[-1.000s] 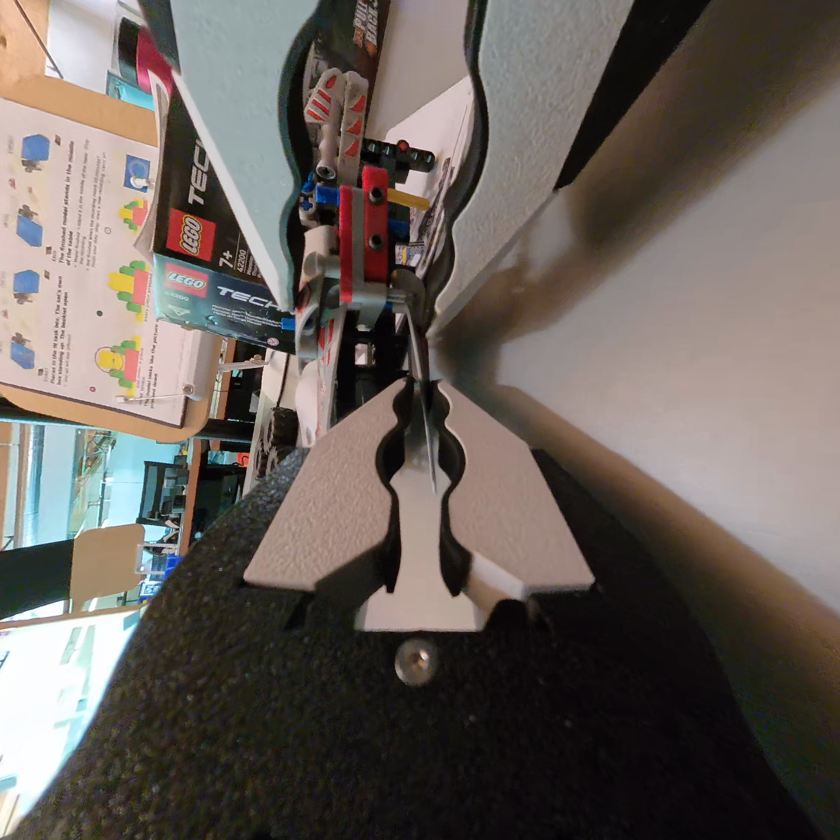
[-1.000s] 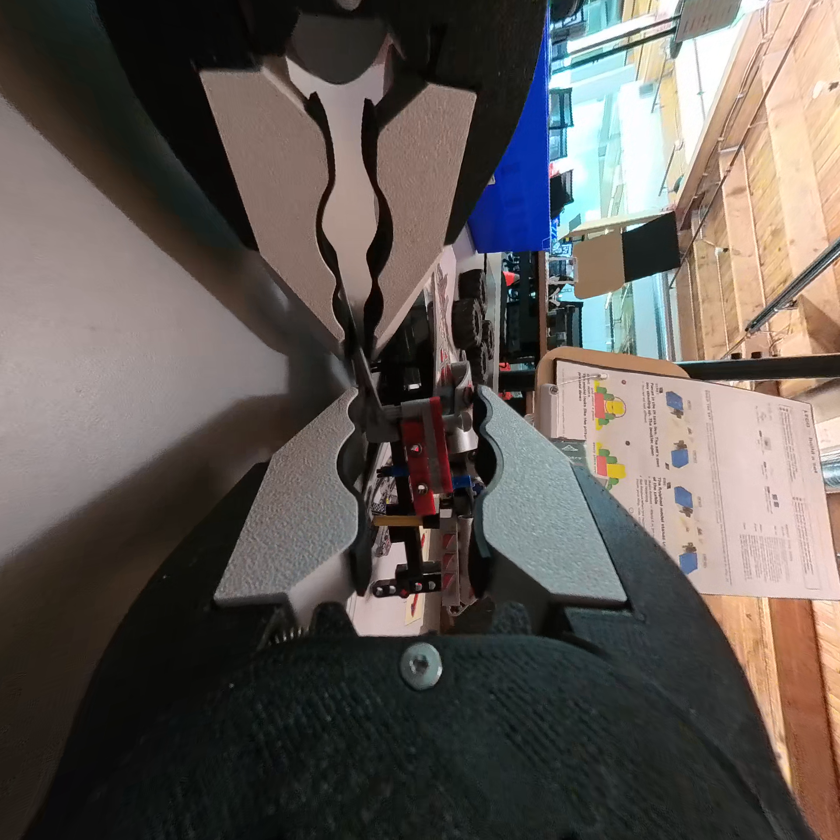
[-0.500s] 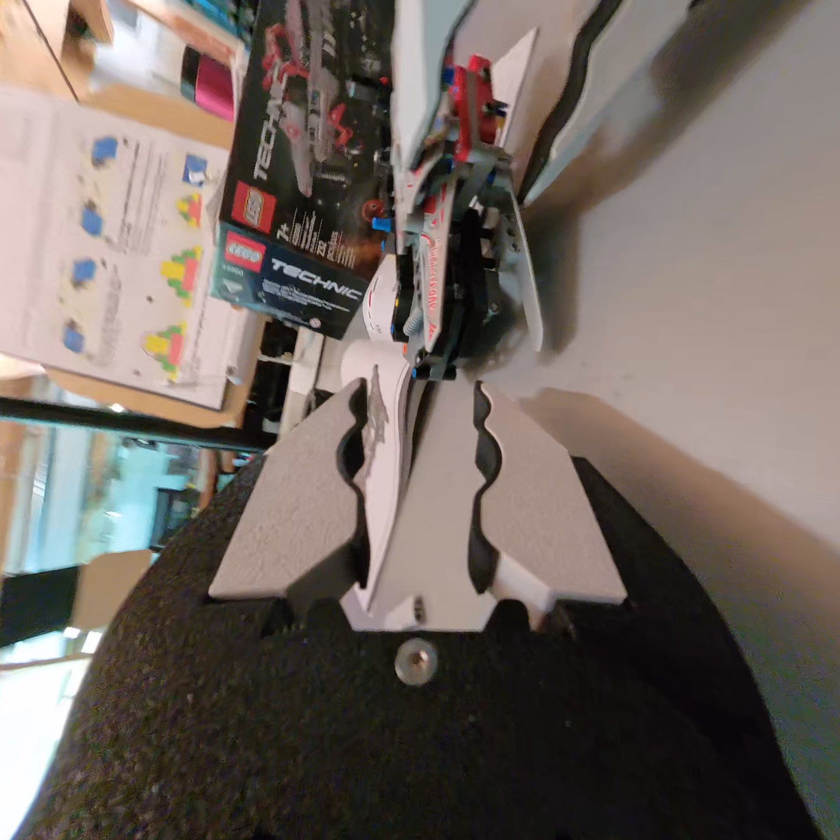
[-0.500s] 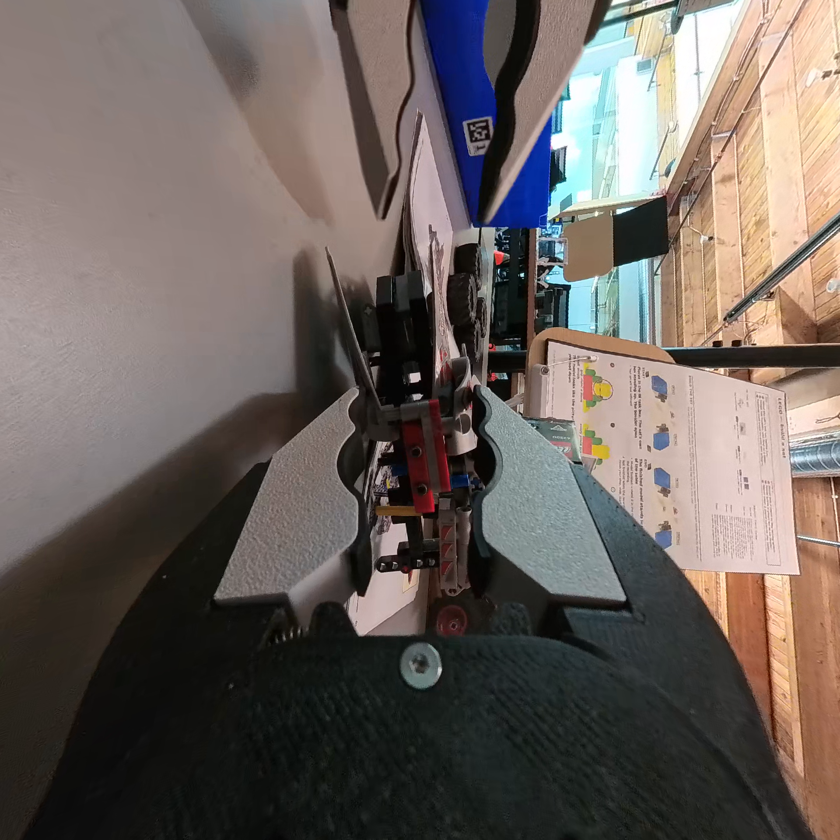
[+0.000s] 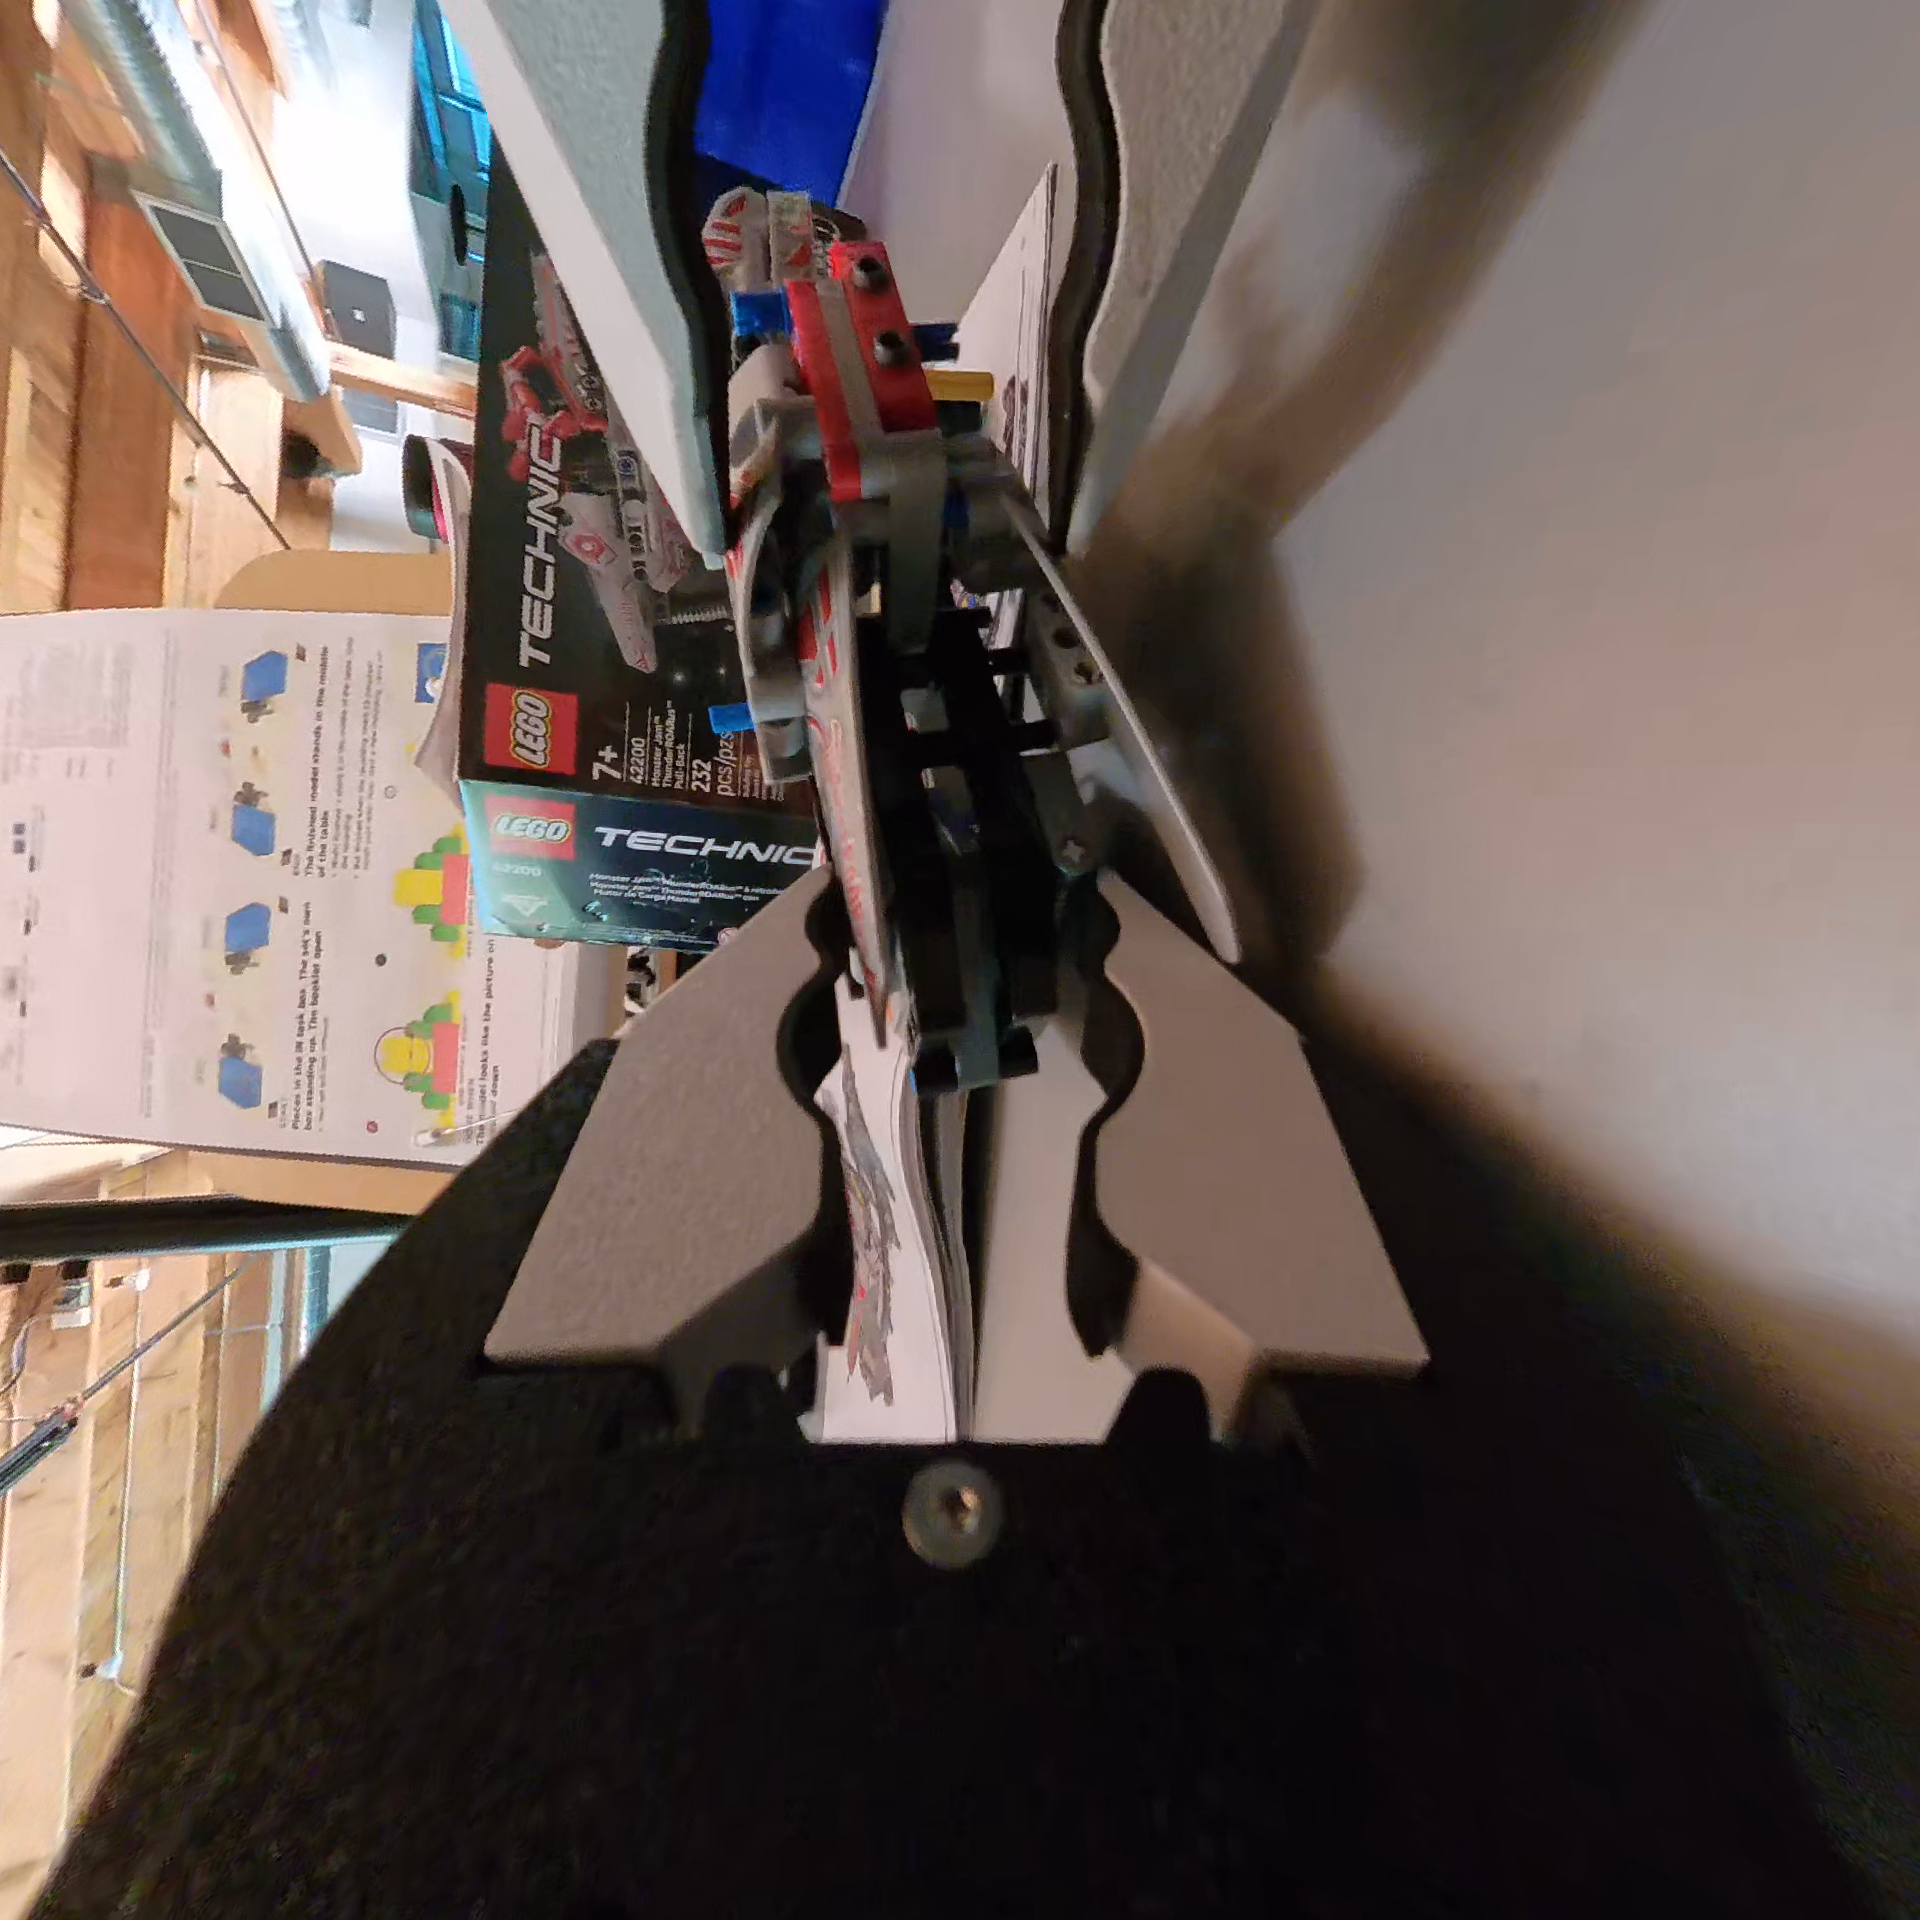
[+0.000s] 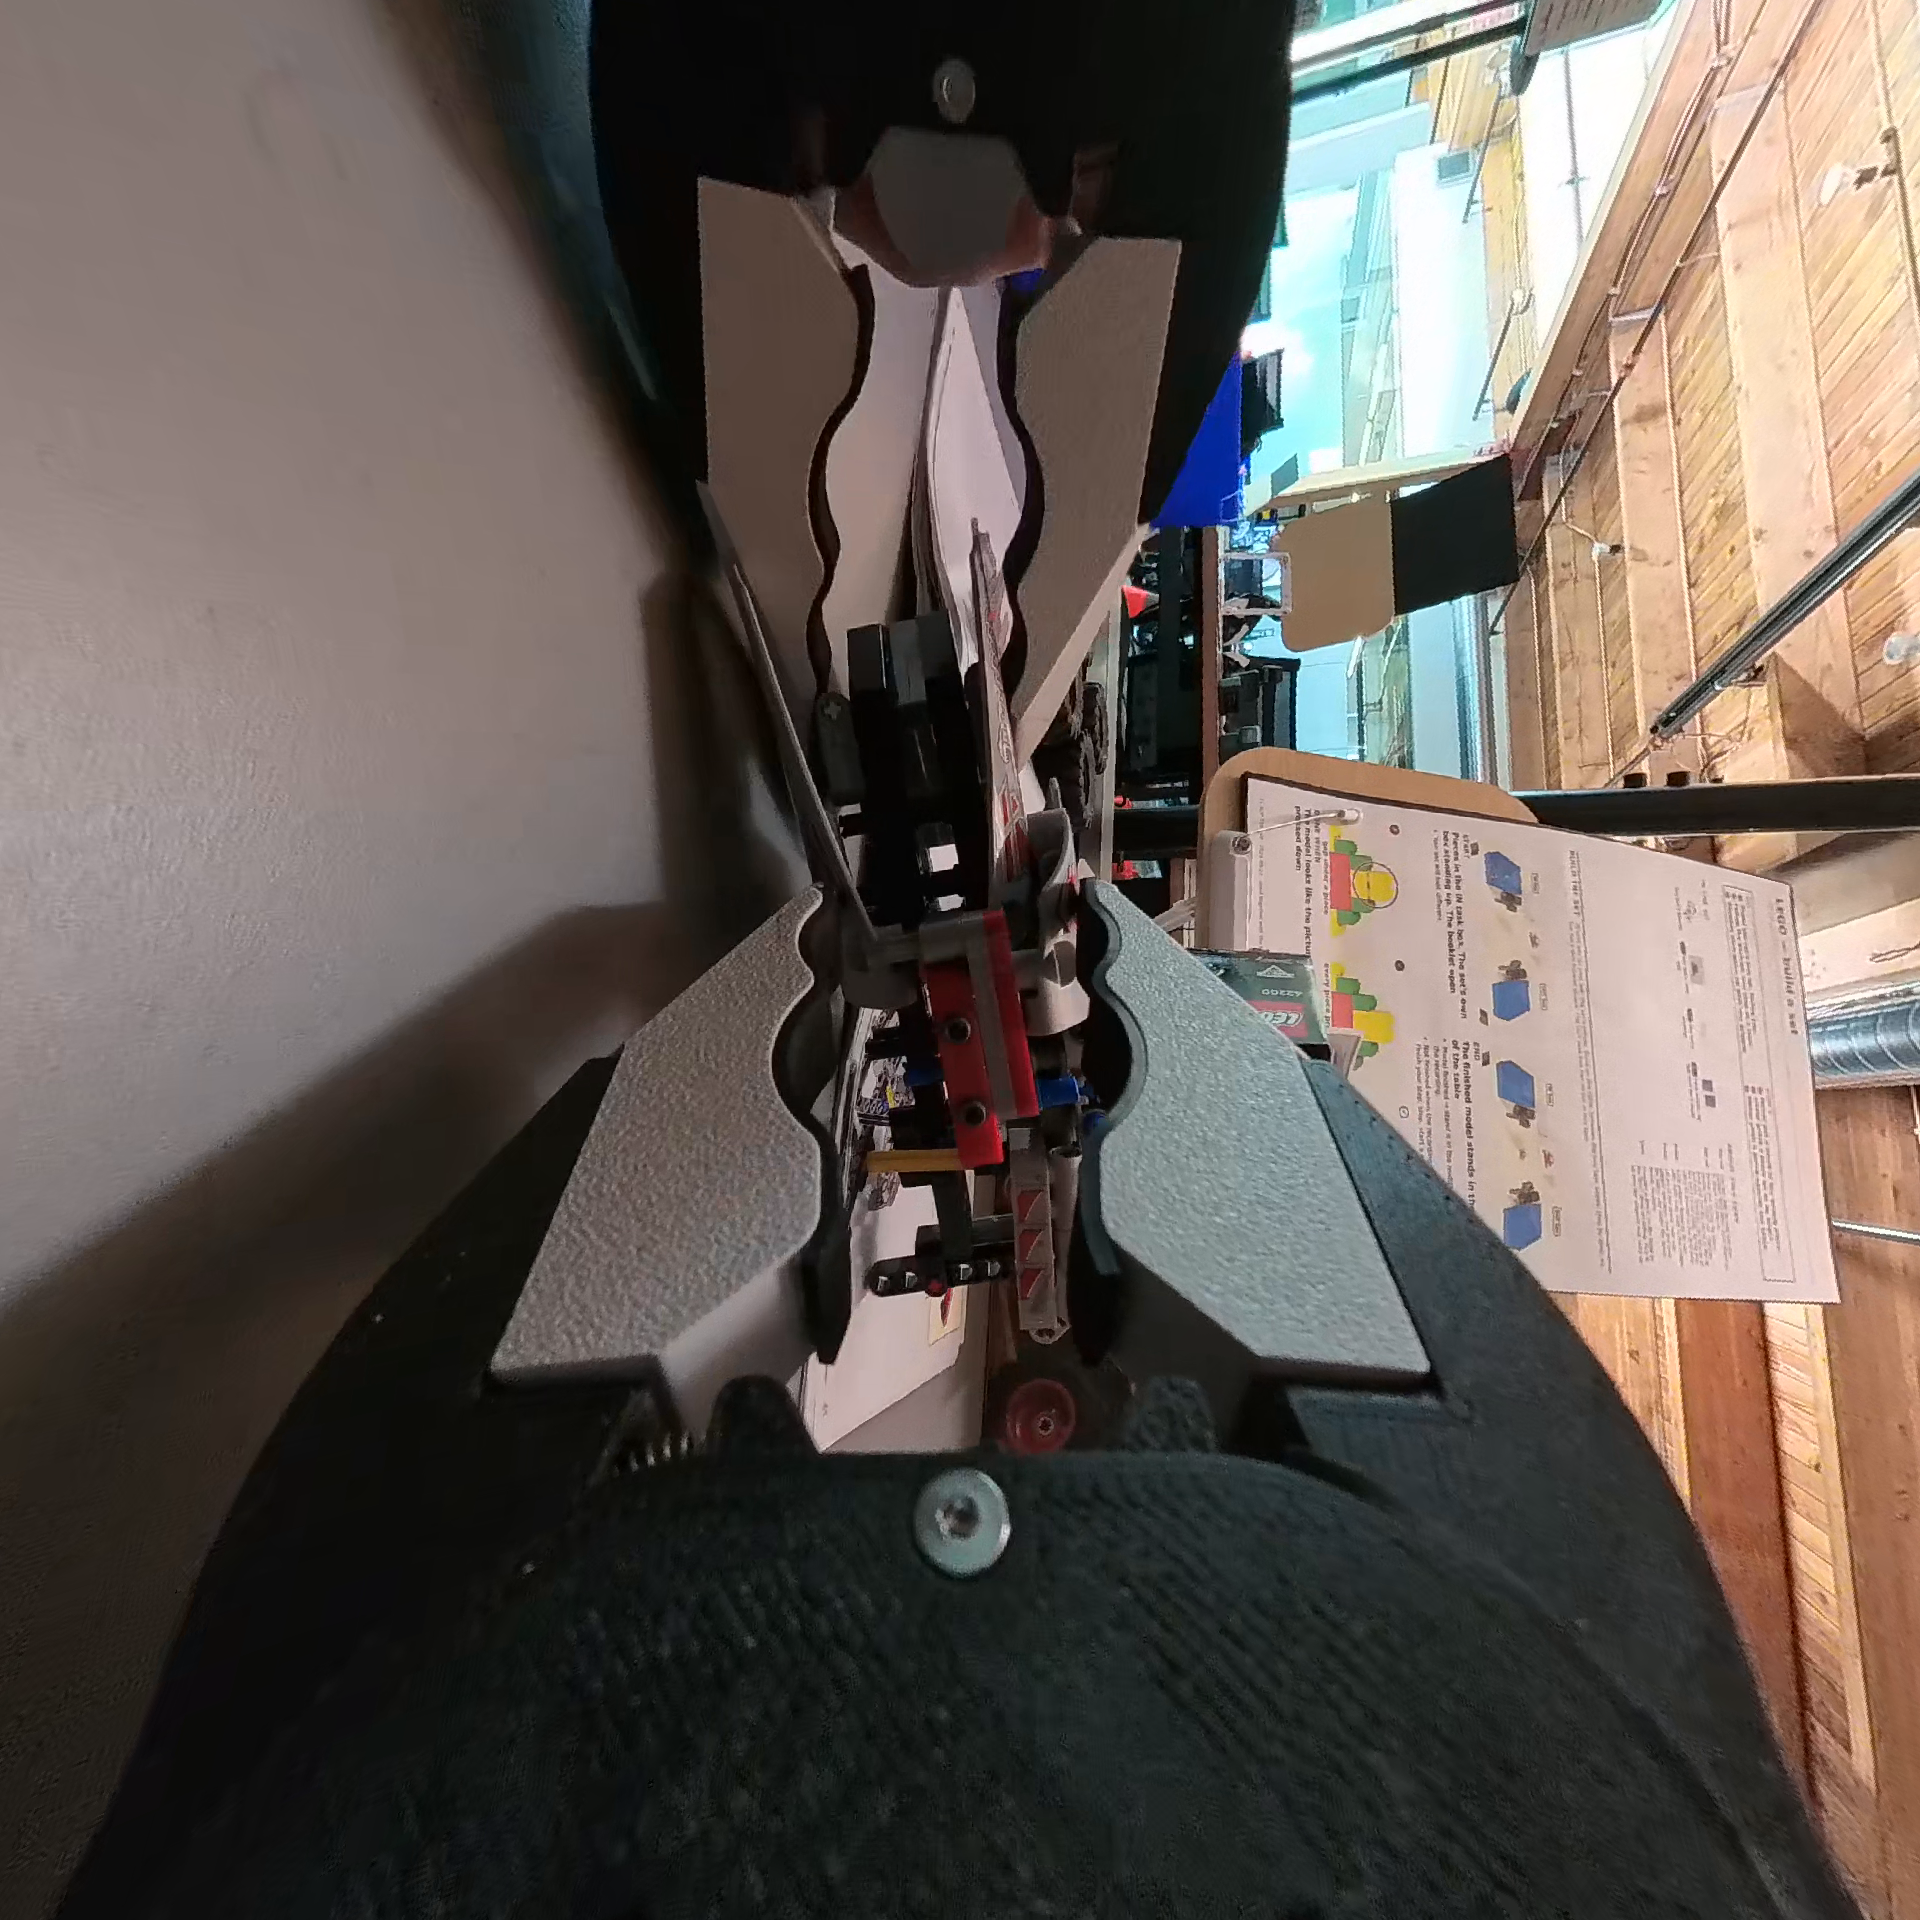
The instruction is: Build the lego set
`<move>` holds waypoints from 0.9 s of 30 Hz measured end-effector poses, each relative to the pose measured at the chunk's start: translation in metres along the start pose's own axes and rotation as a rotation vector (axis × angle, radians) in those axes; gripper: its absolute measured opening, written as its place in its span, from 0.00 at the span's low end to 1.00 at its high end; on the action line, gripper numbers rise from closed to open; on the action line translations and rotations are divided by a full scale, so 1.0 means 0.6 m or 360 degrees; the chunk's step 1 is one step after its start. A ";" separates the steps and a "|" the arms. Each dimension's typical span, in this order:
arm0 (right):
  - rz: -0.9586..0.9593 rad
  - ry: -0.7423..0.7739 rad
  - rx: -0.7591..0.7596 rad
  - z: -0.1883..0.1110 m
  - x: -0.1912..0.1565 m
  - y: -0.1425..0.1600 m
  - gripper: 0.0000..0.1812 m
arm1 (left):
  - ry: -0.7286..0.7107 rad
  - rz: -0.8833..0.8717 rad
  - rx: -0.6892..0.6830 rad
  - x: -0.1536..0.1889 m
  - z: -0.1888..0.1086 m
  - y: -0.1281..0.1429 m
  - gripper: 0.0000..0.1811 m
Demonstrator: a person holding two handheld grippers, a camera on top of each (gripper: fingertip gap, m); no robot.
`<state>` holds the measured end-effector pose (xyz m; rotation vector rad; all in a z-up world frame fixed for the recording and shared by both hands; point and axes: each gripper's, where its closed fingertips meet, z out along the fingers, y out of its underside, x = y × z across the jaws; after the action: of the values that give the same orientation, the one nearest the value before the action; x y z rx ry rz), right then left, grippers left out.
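Observation:
A partly built lego model [image 5: 935, 727] of black, grey, red and white pieces hangs between my two grippers, which face each other. My right gripper [image 6: 951, 914] is shut on its red and grey end [image 6: 977, 1039]; it also shows at the top of the left wrist view [image 5: 894, 499]. My left gripper [image 5: 961, 904] has its fingertips around the model's black end, and both pads look pressed on its sides. It also shows at the top of the right wrist view [image 6: 925, 696]. A thin grey panel [image 5: 1132, 748] sticks out on the table side of the model.
The grey table [image 5: 1558, 623] lies along one side. An open white booklet [image 5: 894, 1247] lies under the grippers. The set's box [image 5: 582, 644] stands behind, with an instruction sheet on a board [image 6: 1558, 1039]. Loose black tyres [image 6: 1091, 727] and a red wheel hub [image 6: 1039, 1418] lie nearby. Spacing between my two grippers at the tips: around 6 centimetres.
My left gripper let go of the thin grey panel, opened and drew back, then came in around the model's black end and narrowed on it. My right gripper kept its hold.

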<state>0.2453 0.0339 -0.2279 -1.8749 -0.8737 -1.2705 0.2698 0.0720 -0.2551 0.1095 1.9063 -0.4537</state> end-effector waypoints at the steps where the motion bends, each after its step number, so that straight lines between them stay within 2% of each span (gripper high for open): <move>1: 0.0003 0.0004 0.0005 0.000 0.000 0.000 0.24 | -0.0013 0.0010 0.0005 0.000 0.000 0.000 0.23; 18: -0.0054 0.0176 -0.0062 0.022 -0.003 -0.003 0.25 | -0.0105 0.0047 0.0016 -0.005 0.000 0.010 0.23; 27: -0.0212 0.0206 -0.0049 0.033 -0.021 -0.025 0.31 | -0.0084 0.0011 0.0047 -0.003 -0.001 0.004 0.23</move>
<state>0.2386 0.0565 -0.2427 -1.7600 -0.9269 -1.4762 0.2707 0.0746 -0.2538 0.1224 1.8472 -0.4757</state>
